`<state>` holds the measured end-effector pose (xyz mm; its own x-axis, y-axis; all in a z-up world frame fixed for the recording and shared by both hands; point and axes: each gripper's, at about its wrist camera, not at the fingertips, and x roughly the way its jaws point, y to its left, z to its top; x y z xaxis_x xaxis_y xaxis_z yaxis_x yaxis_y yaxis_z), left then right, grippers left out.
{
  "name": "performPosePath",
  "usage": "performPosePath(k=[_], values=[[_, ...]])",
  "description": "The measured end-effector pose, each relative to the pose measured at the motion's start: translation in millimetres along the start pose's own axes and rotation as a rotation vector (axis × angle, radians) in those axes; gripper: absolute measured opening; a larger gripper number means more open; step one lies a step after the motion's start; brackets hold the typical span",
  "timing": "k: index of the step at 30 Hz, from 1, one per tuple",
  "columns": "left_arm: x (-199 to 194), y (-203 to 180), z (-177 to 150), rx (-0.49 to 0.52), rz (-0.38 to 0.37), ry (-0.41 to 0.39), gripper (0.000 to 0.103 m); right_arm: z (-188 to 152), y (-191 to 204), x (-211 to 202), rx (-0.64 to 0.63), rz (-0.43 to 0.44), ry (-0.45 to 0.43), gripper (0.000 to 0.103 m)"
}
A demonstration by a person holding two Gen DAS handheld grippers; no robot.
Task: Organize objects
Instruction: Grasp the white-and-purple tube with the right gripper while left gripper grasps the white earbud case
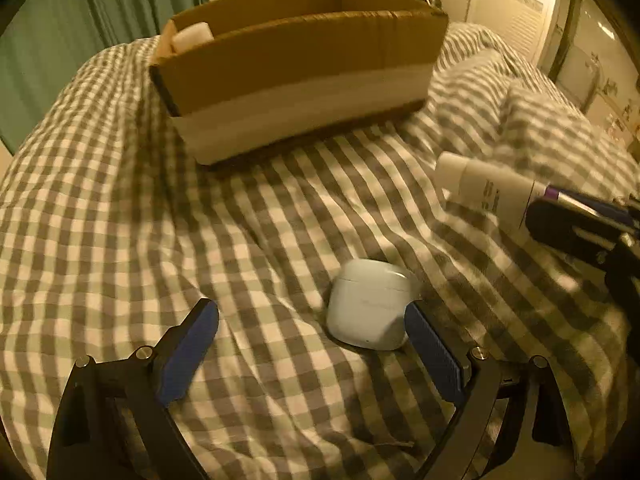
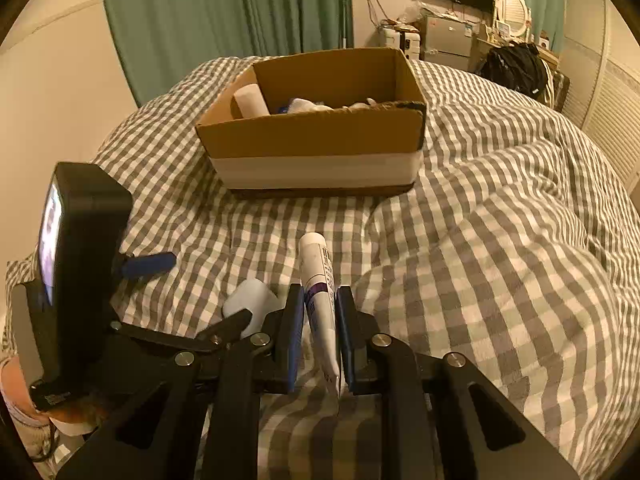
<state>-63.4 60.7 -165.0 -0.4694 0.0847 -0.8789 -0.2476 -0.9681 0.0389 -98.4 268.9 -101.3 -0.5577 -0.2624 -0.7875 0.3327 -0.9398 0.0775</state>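
Your right gripper (image 2: pixel 320 308) clamps a white tube (image 2: pixel 318 280), held clear of the checked quilt (image 2: pixel 500 260), cap toward the box (image 2: pixel 312 136). Your left gripper (image 1: pixel 312 332) hangs with fingers spread wide above a white case (image 1: pixel 368 308), which lies on the quilt just beside the right-hand pad (image 1: pixel 434 350). The box sits farther back, holding several white items.

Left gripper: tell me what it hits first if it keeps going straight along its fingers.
Most likely the white earbud case. The left gripper is open above the checked bedcover, and the case lies between its fingertips, close to one pad. Depth is unclear; off-line, it meets the cover.
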Motion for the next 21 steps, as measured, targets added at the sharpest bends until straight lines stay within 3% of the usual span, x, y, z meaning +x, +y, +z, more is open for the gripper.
performPosePath(k=[4, 6, 8, 11, 21], values=[[12, -13, 1, 0.04, -0.044, 0.034, 0.084, -3, -7, 5, 0.032, 0.013, 0.01, 0.016], [18, -17, 2, 0.054, -0.063, 0.048, 0.072, -3, -7, 7, 0.036, 0.014, 0.013, 0.016], [19, -20, 2, 0.062, -0.091, 0.057, 0.051, -4, -7, 7, 0.036, 0.015, 0.01, 0.016], [17, -23, 1, 0.082, -0.079, 0.056, 0.05, -5, -6, 8, 0.035, 0.013, 0.012, 0.016], [-9, -3, -2, 0.001, -0.092, 0.044, 0.05, -6, -1, 5, 0.012, 0.004, 0.003, 0.016]])
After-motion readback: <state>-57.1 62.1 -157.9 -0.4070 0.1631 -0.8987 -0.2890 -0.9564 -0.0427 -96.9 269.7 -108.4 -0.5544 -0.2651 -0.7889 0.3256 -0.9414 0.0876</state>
